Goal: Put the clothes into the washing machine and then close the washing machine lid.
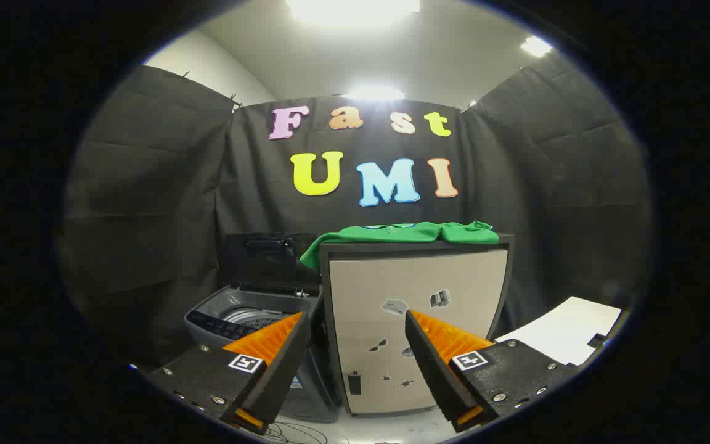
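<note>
While your gripper [358, 324] hangs low in the frame, its fingers [281, 351] stand spread wide apart with nothing between them, so the jaws are released. Straight ahead of the fingers, in the centre of the frame, you face a pale cabinet [416, 327] with a dark top and a few small stickers on its front. You can see the green shirt [404, 234] lying across that top, one end drooping over the left corner. Just left of the cabinet, behind your left finger, the washer [238, 314] stands lower, its dark lid [272, 259] raised upright and the drum open. At the lower right of the frame, beyond your right finger, a white sheet [567, 336] lies flat. Some thin cables [296, 435] trail on the floor at the bottom, between the fingers
</note>
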`<action>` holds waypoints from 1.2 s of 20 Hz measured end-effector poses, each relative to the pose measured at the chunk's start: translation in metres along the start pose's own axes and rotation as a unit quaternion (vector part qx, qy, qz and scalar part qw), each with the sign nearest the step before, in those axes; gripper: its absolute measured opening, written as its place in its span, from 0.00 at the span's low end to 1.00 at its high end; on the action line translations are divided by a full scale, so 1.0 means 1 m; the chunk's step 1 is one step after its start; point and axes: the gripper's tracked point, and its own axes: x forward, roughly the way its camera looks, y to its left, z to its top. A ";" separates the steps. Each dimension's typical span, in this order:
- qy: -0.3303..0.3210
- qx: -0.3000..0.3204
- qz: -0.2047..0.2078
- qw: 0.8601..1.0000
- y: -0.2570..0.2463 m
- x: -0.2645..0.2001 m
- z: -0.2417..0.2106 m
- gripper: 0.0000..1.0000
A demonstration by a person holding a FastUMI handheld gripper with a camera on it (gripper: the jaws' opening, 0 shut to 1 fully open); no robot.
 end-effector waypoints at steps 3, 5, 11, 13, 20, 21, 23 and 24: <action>-0.002 -0.008 0.004 1.000 0.001 -0.002 0.003 0.95; -0.004 -0.009 0.003 1.000 -0.002 -0.004 0.004 0.96; -0.006 -0.004 -0.008 1.000 -0.009 -0.006 0.005 0.95; -0.004 -0.004 -0.009 1.000 -0.009 -0.008 0.003 0.95; -0.005 -0.011 -0.011 1.000 -0.008 -0.015 0.005 0.95; -0.004 -0.010 -0.011 1.000 -0.008 -0.015 0.006 0.95; -0.005 -0.007 -0.014 1.000 -0.010 -0.013 0.010 0.95; -0.007 -0.006 -0.016 1.000 -0.011 -0.012 0.014 0.96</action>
